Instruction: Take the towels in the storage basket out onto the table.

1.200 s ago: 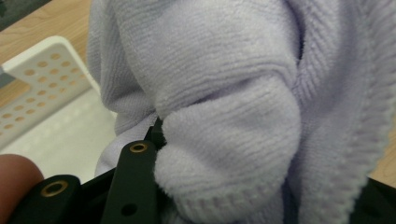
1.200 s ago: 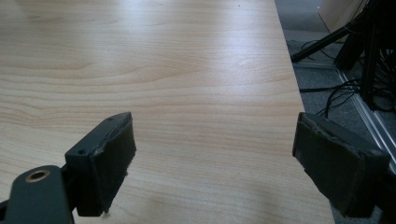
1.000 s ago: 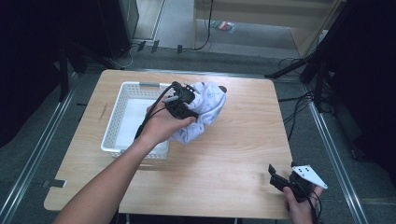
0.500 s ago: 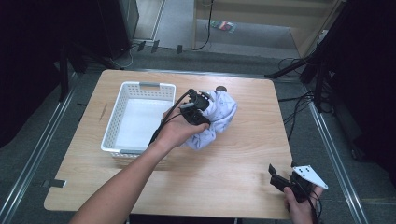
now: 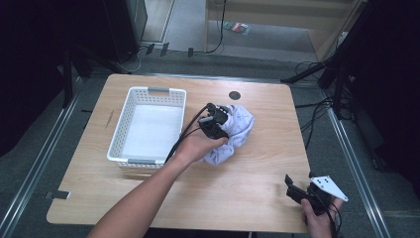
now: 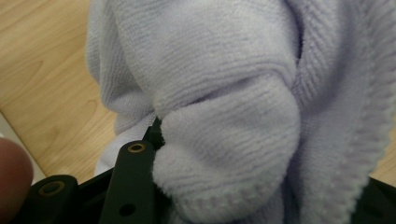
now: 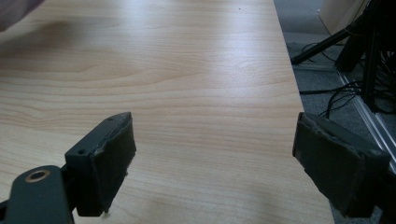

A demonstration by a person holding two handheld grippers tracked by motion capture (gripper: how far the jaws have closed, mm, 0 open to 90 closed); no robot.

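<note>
Here, a pale lavender cloth [image 5: 233, 134] lies bunched on the wooden table [image 5: 257, 188], just right of the white basket [image 5: 148, 94].

The left gripper [image 5: 220, 119] is clamped on a fold of that cloth, the knit wrapped over its jaws in the left gripper view [image 6: 224, 130]. The right gripper [image 5: 297, 191] sits well apart at the table's near right corner, jaws spread wide over bare wood [image 7: 205, 126]. The risk, I judge, is the thin pinch: only one fold seems caught, so a pull could slip it free or drag the bundle unevenly, and a trailing edge might snag the basket's rim.
</note>
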